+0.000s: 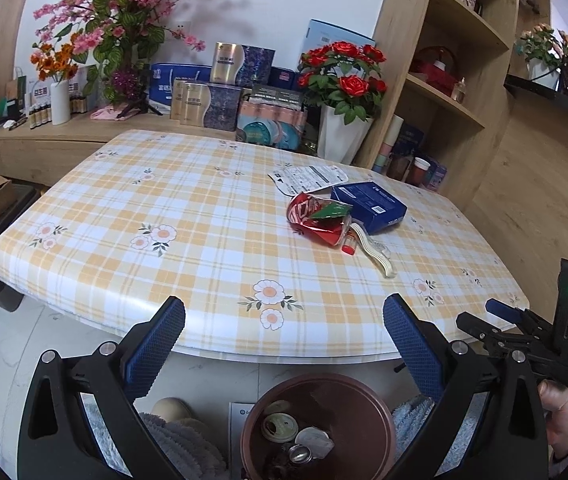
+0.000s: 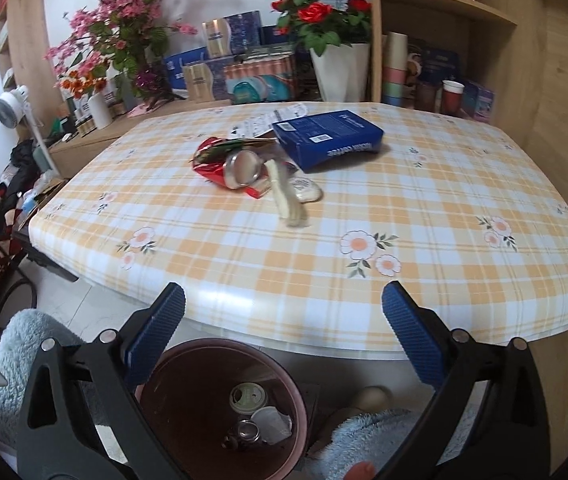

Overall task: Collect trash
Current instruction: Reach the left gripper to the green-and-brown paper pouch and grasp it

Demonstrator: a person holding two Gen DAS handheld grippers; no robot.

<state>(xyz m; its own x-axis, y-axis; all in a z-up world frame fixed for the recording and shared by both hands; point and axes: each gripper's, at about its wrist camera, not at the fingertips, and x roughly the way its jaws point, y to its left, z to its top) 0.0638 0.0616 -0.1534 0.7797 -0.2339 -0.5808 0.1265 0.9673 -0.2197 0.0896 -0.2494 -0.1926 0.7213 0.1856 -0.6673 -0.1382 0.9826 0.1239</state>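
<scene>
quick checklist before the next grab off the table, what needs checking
1. Right gripper jaws wide, nothing between them: ok.
2. Left gripper open and empty: ok.
3. Bin under the table edge, mouth unobstructed: ok.
4. Trash left on the table: crushed red can, blue box, paper sheet, pale strip: not ok, uncollected.
5. Can lies clear of the box for a clean pinch: cannot tell, they overlap.
</scene>
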